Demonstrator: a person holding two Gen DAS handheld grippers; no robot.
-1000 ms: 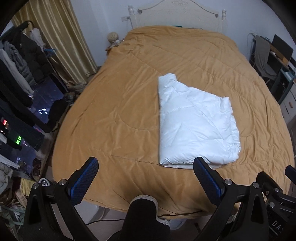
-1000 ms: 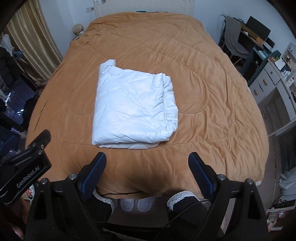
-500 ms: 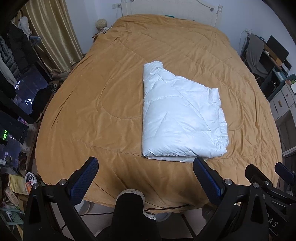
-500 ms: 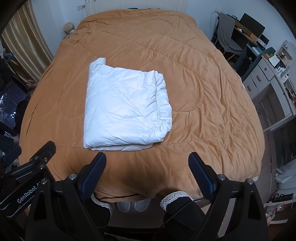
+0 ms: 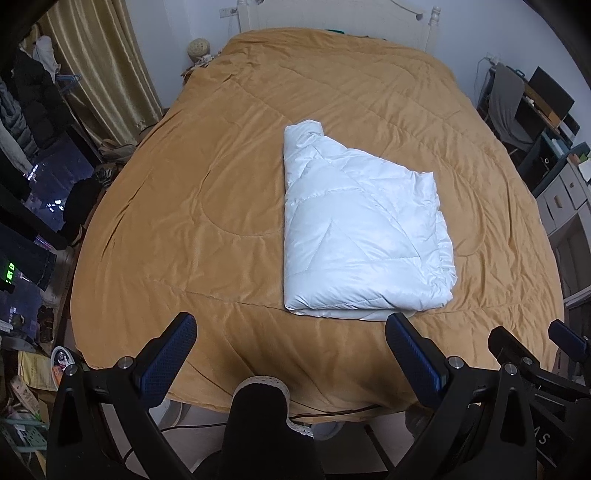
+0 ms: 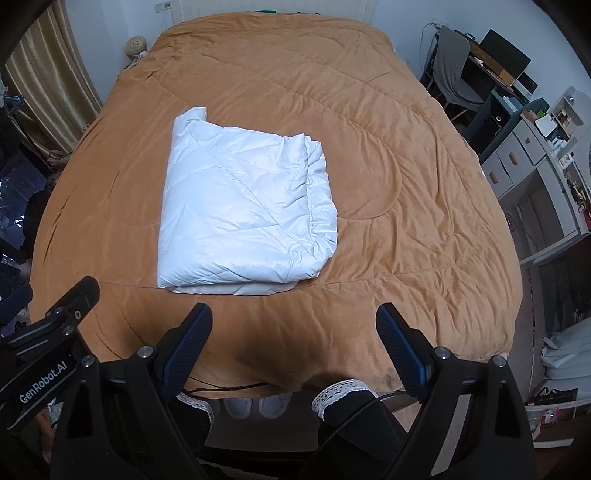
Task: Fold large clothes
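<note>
A white quilted garment point(image 5: 360, 236) lies folded into a thick rectangular bundle on a bed point(image 5: 207, 206) covered with a mustard-orange quilt, slightly toward the foot end and near the middle of the mattress. Its stacked, gathered edges face the right side of the bed, and one corner sticks up toward the headboard point(image 5: 332, 14).

The left gripper point(image 5: 291, 354) hangs above the foot of the bed, its blue-padded jaws spread wide with nothing between them; the bundle's near edge sits just beyond its right fingertip. The right gripper point(image 6: 293, 341) hovers beside it, likewise spread wide and empty, with the garment point(image 6: 243, 210) ahead and to the left.

Below the grippers, dark trouser legs with white lace cuffs point(image 6: 341, 391) and pale shoes point(image 6: 258, 404) show at the foot of the bed. Gold curtains point(image 5: 99, 70) hang at the left, and a desk point(image 6: 517, 122) with a grey chair point(image 6: 450, 70) stands at the right.
</note>
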